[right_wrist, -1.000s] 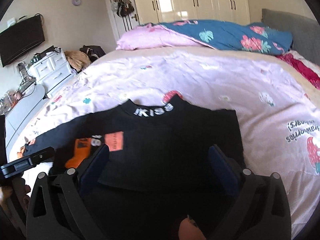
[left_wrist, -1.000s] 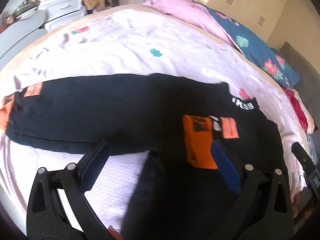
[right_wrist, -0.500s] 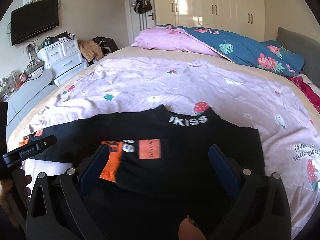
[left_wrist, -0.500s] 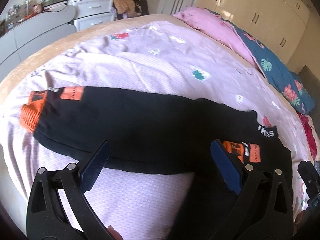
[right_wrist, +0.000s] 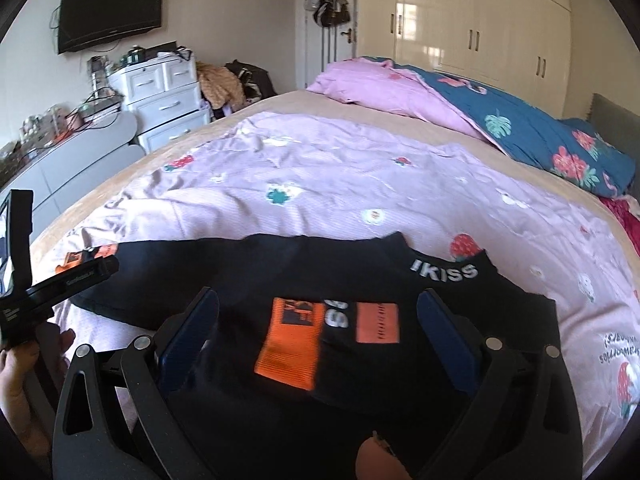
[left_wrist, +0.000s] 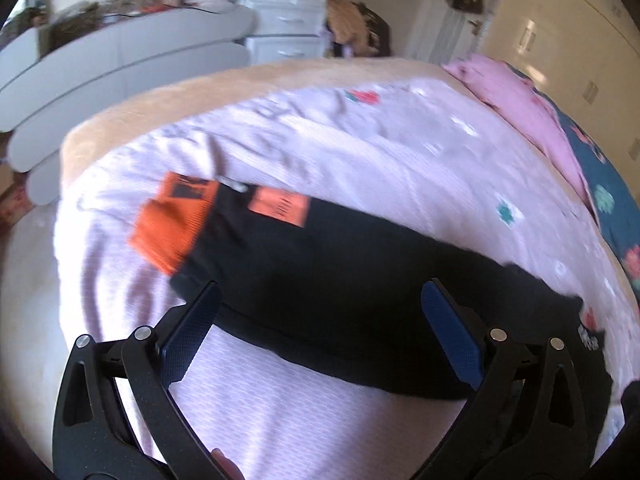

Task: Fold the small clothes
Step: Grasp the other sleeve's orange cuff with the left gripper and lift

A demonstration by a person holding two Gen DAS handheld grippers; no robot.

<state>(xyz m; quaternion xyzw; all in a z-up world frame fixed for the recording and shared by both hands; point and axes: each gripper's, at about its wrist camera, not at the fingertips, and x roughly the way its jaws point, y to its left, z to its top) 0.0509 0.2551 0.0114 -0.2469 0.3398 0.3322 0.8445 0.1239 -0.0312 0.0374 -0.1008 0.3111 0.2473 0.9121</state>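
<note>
A: How many garments are on the bed?

B: One: a black long-sleeved top with orange ribbed cuffs (right_wrist: 360, 344), lying on the lilac printed bedsheet (right_wrist: 340, 184). Its collar reads "IKISS" in white.

A: And the sleeves?

B: Two. One sleeve (right_wrist: 304, 344) is folded across the chest, its orange cuff lying on the black body with an orange patch just beside it. The other sleeve (left_wrist: 320, 276) stretches out flat toward the bed's edge, ending in a second orange cuff (left_wrist: 172, 228) with its own orange patch (left_wrist: 280, 208) near it. So two cuffs and two patches, counted across both views.

A: What are the grippers doing?

B: There are two, each with two blue-padded fingers. The left gripper (left_wrist: 320, 320) hangs over the outstretched sleeve, fingers spread wide, nothing between them. The right gripper (right_wrist: 318, 324) hangs over the folded sleeve and chest, fingers likewise spread apart and empty. Whether either pad touches the cloth, I cannot tell.

A: Can you see one gripper from the other?

B: From the right wrist view, the black body of the left tool shows at the left edge, with a hand (right_wrist: 24, 364) below it.

A: Anything else nearby?

B: One rolled duvet, pink on one side and blue floral on the other (right_wrist: 500, 120), at the far end of the bed; one white chest of drawers (right_wrist: 160, 96); one black wall-mounted television (right_wrist: 110, 8); cream wardrobe doors (right_wrist: 480, 32).
</note>
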